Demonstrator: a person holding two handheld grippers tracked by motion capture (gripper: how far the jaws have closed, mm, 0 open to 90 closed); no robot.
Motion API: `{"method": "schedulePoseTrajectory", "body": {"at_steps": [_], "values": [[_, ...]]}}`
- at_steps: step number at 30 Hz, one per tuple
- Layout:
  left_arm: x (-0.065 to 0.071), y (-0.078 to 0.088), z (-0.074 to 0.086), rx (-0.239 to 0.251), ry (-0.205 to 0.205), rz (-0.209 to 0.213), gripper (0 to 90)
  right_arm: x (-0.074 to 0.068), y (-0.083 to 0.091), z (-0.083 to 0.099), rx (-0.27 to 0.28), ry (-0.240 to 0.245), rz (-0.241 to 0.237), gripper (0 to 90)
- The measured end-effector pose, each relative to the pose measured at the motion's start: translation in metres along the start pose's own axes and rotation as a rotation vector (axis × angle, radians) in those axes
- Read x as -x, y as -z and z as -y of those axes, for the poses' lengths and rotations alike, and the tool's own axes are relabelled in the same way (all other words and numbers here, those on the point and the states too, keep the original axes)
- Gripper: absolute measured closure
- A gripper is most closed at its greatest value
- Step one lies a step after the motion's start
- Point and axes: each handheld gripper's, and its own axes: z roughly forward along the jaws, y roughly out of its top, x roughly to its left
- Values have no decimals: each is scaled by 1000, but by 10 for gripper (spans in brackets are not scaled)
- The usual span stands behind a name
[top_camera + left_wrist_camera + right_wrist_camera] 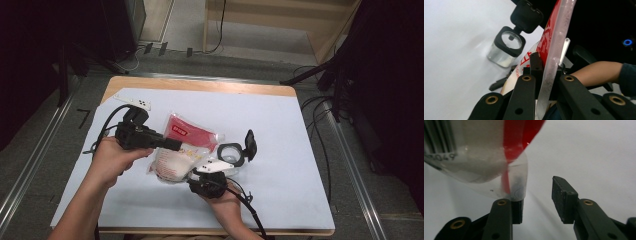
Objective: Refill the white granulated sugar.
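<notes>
High view: red-and-clear plastic pouch of white grains at table centre; left gripper at its 9 o'clock, right gripper at 5; clear jar with black flip lid at 3.
Left gripper view: jaws clamped on pouch edge.
Right gripper view: jaws apart, pouch corner touching left jaw.

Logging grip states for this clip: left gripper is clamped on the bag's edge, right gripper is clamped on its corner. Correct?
Not quite. In the right gripper view, the right gripper is open, the bag corner against one jaw only. The left gripper is clamped on the bag's edge.
</notes>
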Motion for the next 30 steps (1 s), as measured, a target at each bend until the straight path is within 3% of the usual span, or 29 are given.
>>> {"method": "schedulePoseTrajectory", "body": {"at_steps": [9,14,16,24,30], "values": [[-1,1,0,12,-3,-31,879,-9,2,-2,-8,65,-16,680],[1,-3,-1,17,-7,-68,875,-18,2,-3,-19,146,-22,686],[3,-6,-2,15,-21,-91,873,-20,2,-3,-24,157,-30,686],[5,-11,-3,31,-38,-98,841,-21,4,-4,-28,165,-61,716],[6,-18,-3,-8,-79,-131,802,-23,6,-6,-29,185,-54,717]]}}
